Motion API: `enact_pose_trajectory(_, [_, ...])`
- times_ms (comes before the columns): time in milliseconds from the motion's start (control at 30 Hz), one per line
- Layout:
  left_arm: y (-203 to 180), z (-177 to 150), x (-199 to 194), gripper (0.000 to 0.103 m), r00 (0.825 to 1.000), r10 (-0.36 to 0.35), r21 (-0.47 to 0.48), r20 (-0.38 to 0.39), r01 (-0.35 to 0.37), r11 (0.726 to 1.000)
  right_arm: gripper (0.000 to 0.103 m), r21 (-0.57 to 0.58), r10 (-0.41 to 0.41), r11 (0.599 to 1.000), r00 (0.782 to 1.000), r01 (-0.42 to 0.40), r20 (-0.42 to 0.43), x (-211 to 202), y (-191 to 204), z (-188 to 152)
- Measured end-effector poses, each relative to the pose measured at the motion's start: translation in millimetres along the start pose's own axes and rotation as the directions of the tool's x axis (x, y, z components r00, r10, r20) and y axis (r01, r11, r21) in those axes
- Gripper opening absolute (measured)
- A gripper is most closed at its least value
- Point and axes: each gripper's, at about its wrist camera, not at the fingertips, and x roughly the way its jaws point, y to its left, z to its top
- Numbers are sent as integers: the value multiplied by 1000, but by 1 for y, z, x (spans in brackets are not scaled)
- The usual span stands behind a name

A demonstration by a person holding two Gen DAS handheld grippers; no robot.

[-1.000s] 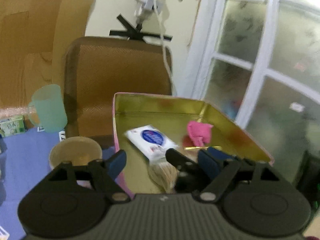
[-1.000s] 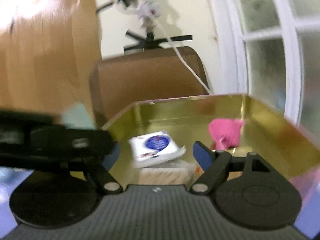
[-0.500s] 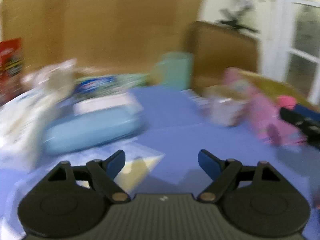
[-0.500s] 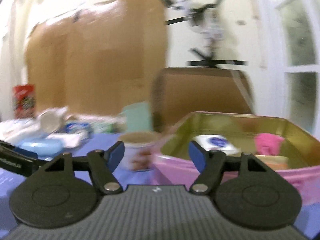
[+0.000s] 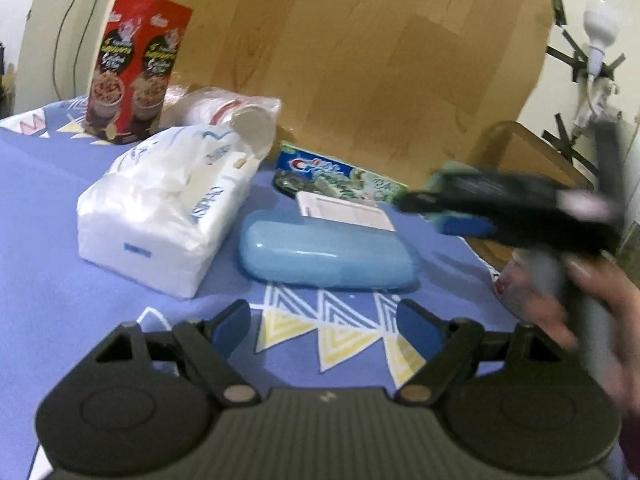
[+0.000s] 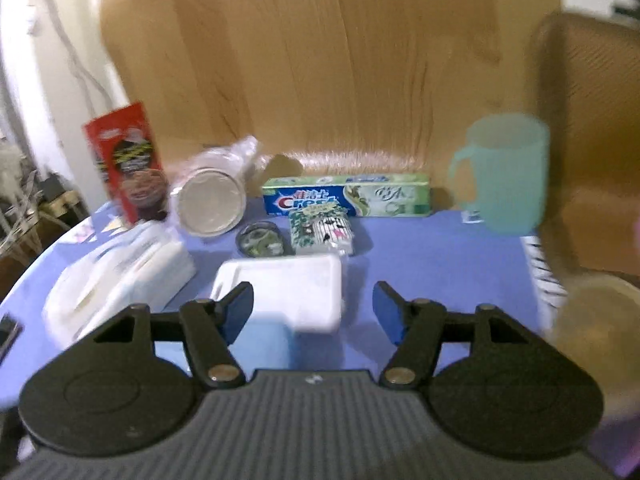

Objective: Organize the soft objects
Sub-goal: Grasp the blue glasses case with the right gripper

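hovering over the blue tablecloth [image 5: 60,280], the left gripper [image 5: 324,320] stands open with nothing between its fingers. the white tissue pack [image 5: 160,208] lies at centre left of the left wrist view, just beside the light blue case [image 5: 328,256]. the right gripper [image 6: 314,306] is also empty; its jaws have just been closing a little. behind it, at frame centre, lies a white pack [image 6: 288,292].

Soft indoor light; motion blur, fisheye-bent edges, dark corners.
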Motion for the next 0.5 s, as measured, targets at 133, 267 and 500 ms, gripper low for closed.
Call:
enact_pose_trajectory(133, [5,-1,1,85,999,-32,-11,14,32,999,80,68,-13,997,992,22,-125,60,-10,15])
enact_pose_trajectory(267, [10,0,1,87,998,-59,-47,13,59,997,49,118,40,993,991,-24,-131,65,-14,13])
enact_pose_trajectory(500, [14,1,2,90,998,-61,-80,11,62,995,2,34,-23,999,995,26,-93,18,-8,-7])
